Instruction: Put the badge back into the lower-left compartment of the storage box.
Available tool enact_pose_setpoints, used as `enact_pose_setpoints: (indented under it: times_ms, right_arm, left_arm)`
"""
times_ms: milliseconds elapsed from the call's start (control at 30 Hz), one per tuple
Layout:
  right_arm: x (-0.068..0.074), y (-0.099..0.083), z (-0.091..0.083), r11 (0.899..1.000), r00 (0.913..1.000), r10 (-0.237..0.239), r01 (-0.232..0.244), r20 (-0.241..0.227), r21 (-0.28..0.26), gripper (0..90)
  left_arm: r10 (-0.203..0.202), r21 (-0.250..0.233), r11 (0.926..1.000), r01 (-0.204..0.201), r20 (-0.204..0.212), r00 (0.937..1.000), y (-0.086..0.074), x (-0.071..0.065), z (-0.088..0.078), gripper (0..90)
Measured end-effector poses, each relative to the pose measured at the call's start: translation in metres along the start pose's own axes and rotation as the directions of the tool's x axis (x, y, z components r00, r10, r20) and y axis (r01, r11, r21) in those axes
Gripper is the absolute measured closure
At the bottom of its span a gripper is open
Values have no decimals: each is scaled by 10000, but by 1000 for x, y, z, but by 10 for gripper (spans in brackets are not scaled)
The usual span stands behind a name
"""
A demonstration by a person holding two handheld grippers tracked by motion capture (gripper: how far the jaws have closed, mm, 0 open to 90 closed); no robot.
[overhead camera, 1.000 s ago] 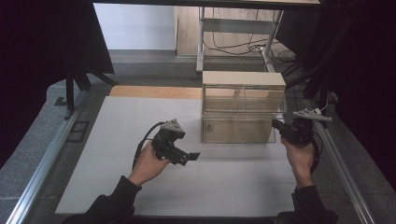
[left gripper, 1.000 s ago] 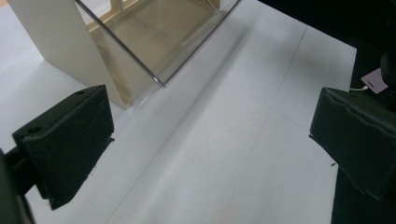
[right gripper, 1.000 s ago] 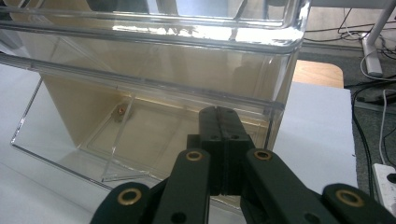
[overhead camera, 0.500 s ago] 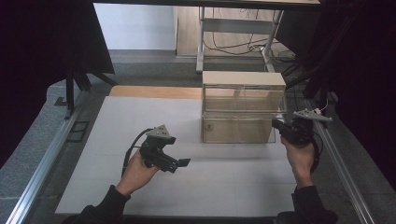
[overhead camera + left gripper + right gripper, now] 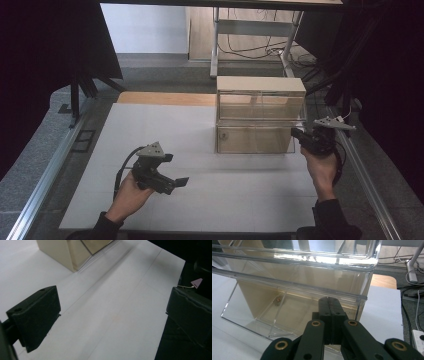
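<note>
On the table's [image 5: 200,210] far right part sits the clear box [image 5: 260,117], a see-through case with a tan back and top, long axis running left-right along the far edge, open front facing the near edge. Looks like its clear front flap [image 5: 262,312] is swung down and angled out toward the person, so I'd guess the work is opening or closing that flap. Can't say which, and honestly it looks about midway: the flap is neither flat nor upright.

Right gripper [image 5: 303,139] is at the box's near right corner, jaws clenched together. In the right gripper view the tips [image 5: 329,305] meet right at the flap's edge, but whether they're actually pinching the plastic or just shut in front of it, I can't tell.

Left gripper [image 5: 176,183] hangs over the table's near left area, well apart from the box, jaws spread wide, nothing between them.
</note>
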State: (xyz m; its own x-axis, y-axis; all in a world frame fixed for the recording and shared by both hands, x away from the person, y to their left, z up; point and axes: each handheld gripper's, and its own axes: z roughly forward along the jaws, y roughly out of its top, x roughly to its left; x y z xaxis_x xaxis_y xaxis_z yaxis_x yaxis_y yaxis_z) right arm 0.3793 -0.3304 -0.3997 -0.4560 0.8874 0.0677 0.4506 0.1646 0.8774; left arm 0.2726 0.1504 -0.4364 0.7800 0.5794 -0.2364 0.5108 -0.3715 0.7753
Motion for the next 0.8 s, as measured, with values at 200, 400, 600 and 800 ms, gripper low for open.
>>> enact_pose_setpoints:
  times_ms: [200,400,600,800]
  right_arm:
    - [0,0,0,10000,10000,10,-10,15,7,896]
    - [0,0,0,10000,10000,21,-21,27,19,896]
    - [0,0,0,10000,10000,48,-48,27,2,896]
    - [1,0,0,10000,10000,40,-40,50,25,896]
  left_arm:
    - [-308,-74,9995,306,-224,9993,-17,1,-14,0]
    - [-714,-323,9970,702,-356,9968,-36,1,-29,0]
    - [-1058,-635,9928,1020,-600,9926,-56,0,-47,0]
    - [-1269,-631,9906,1213,-933,9875,-74,0,-58,0]
